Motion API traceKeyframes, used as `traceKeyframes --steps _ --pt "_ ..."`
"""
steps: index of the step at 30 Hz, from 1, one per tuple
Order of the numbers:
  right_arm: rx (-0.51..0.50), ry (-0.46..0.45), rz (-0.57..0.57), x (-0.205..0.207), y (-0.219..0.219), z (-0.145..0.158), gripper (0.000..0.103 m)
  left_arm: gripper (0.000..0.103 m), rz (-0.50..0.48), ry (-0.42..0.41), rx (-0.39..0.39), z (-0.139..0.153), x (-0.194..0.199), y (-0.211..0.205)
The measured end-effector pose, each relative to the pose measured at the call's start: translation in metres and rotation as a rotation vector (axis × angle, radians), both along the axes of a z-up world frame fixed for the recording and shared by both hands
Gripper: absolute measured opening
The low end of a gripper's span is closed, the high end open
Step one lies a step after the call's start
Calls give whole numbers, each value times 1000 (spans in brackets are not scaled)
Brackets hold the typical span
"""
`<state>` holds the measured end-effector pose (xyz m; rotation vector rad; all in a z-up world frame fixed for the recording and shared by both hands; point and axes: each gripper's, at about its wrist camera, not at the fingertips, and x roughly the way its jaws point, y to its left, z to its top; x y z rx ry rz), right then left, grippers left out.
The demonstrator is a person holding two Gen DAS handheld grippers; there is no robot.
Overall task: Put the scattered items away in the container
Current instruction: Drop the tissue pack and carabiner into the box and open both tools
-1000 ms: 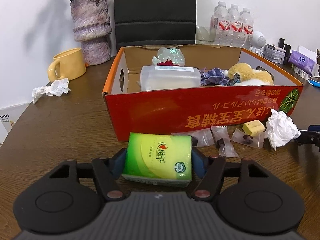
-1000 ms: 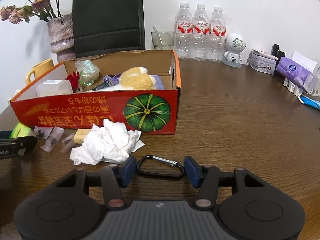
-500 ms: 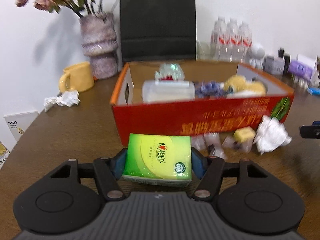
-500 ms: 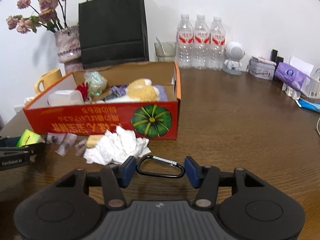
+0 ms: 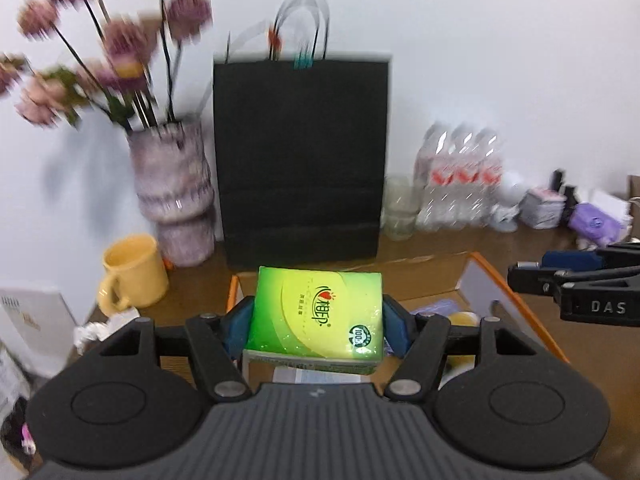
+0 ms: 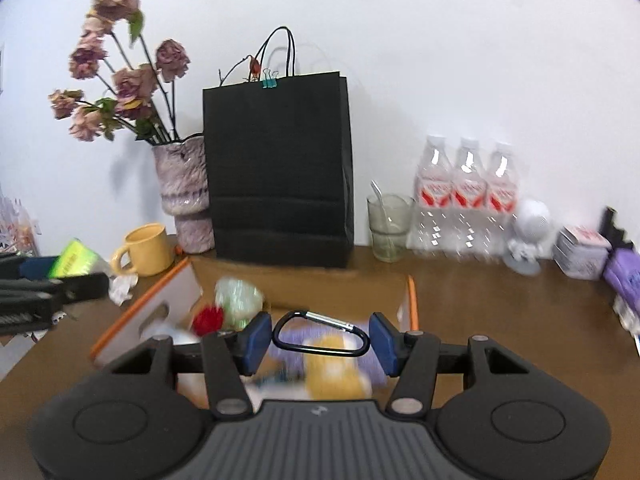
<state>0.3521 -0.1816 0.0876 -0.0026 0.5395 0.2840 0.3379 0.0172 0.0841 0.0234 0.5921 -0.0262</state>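
the left gripper (image 5: 318, 320) is hovering level above the cardboard box (image 5: 472, 276), its two blue padded fingers (image 5: 236, 326) pressing in on both sides of a green tissue pack (image 5: 316, 314). the pack is a soft, glossy plastic-wrapped rectangle, lying flat between the pads, above the near left part of the box. the gripper body is matte black plastic with a ribbed grey centre.

the right gripper (image 6: 320, 338) is also hovering level over the box (image 6: 148, 312), to the right of the left one, with its blue pads closing on the two ends of a black carabiner (image 6: 320, 334). the carabiner is a thin metal loop, pear-shaped, with a silver gate along its upper right edge, and it is lying crosswise between the pads, above the box interior.

the box is open-topped brown card with orange edging and a cut-out handle in its left wall. inside, blurred, are a yellow plush toy (image 6: 336, 372), something purple, a red item and a pale green crinkly bundle (image 6: 238, 300).

on the brown wooden table (image 6: 500, 320), beyond the box, are standing a matte black paper bag (image 6: 278, 168), a mottled purple vase (image 6: 186, 196) with dried pink flowers, a yellow mug (image 6: 146, 248), a clear glass (image 6: 388, 226) and three plastic water bottles (image 6: 466, 196).
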Motion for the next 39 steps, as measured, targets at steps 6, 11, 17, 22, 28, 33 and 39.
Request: traceKeyframes --steps 6,11,17,22,28,33,39 --pt "-28 118 -39 83 21 -13 53 66 107 194 10 -45 81 4" --pt "-95 216 -60 133 34 -51 53 66 113 290 -23 -72 114 8" --pt "-127 323 -86 167 40 -93 53 67 125 360 11 -93 137 3" --pt "-154 411 -85 175 43 -116 53 79 108 386 16 -102 142 -2" --pt "-118 432 -51 170 41 -109 70 98 102 307 10 -85 128 -2" --pt "-146 327 -28 142 43 -78 89 103 92 171 -16 -48 93 5" --pt "-90 181 17 81 22 -33 98 103 55 8 -76 -25 12 27"
